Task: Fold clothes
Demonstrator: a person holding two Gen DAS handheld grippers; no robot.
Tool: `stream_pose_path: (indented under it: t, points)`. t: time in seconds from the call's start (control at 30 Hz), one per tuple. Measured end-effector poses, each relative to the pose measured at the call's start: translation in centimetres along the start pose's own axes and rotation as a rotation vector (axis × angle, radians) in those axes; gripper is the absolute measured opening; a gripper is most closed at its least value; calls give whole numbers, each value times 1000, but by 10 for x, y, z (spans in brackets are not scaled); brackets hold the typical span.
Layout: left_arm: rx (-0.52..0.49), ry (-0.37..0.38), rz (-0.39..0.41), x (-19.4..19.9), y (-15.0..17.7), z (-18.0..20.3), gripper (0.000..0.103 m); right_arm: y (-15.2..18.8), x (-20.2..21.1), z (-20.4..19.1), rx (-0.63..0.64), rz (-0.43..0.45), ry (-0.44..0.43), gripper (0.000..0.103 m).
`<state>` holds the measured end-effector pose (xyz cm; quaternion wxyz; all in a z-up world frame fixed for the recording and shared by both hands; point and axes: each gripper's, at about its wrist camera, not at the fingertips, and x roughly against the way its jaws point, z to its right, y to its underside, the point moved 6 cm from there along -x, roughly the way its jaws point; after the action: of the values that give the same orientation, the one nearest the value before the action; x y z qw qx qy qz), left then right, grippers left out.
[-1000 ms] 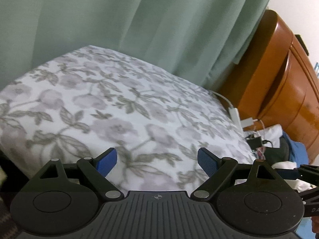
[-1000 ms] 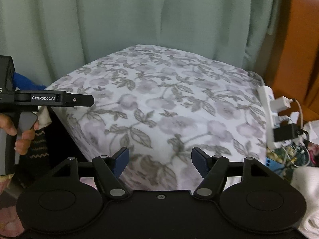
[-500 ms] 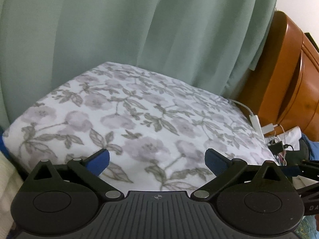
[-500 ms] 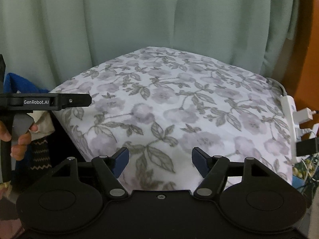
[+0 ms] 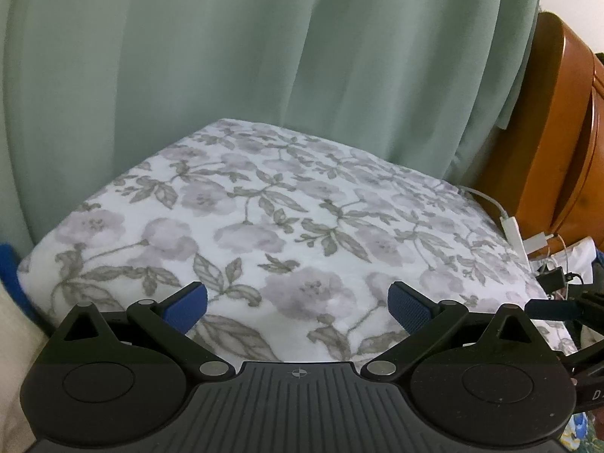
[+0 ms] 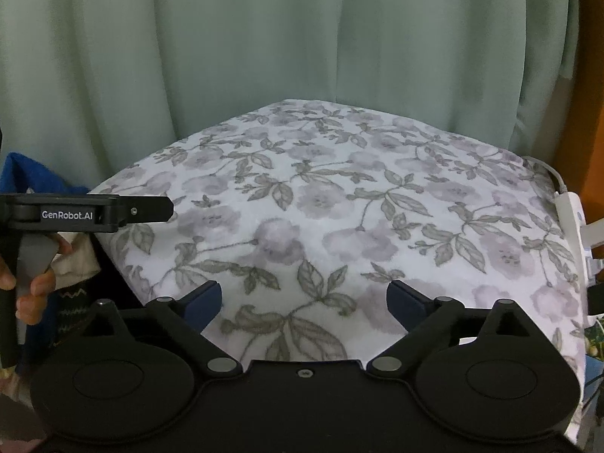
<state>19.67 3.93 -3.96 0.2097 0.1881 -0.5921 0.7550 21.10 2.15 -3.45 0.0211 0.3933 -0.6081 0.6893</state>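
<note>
Curtain: a pale green curtain (image 5: 234, 60) hangs in folds across the whole back of both views, from 9 to 3 o'clock behind the bed.
Bed cover: a white floral cover (image 5: 302, 226) printed with grey-lilac blooms and grey leaves lies smooth over a raised corner of bed, filling the middle of each view; no garment is spread on it.
Wooden furniture: an orange-brown piece (image 5: 558, 143) stands at 2 to 3 o'clock in the left wrist view, beside the curtain's edge.
Left gripper: the left gripper (image 5: 298, 307) sits at 6 o'clock with its blue pads (image 5: 187, 307) spread wide, nothing between them, only the cover beyond; in the right wrist view its black body, marked GenRobot.AI, shows at 9 o'clock with a hand (image 6: 26, 279) on the grey trigger.
Right gripper: the right gripper (image 6: 304, 304) is likewise spread wide and bare at 6 o'clock; its tip enters the left wrist view at 4 o'clock.
Clothes: a blue fabric (image 6: 22, 175) lies off the cover's left edge at 9 o'clock, with cream cloth (image 6: 77, 260) and a dark zigzag knit (image 6: 71, 302) below it at 8 o'clock, all well apart from both sets of pads; which are garments I cannot tell.
Power strip: a white power strip (image 5: 513, 230) with its cable lies along the cover's right edge at 3 o'clock, plugs and wires just beside it.
</note>
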Motion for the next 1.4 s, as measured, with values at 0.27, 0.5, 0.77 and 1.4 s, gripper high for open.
stream_pose_path:
  t: [0.27,0.5,0.77,1.4]
  points:
    - [-13,-24,-3,-12,-4,-6,103,-4,-15,3,-6,16,1,100]
    - [-39,-76,-7,-22,-9,-5,103,-8,-23,3,19,28,5,101]
    - [-67,-114,-20,-35,-13,-8,103,-12,-33,3,34,28,-9,101]
    - [-75,-153,-20,-50,-21,-10,103,-7,-51,13,-2,3,-23,102]
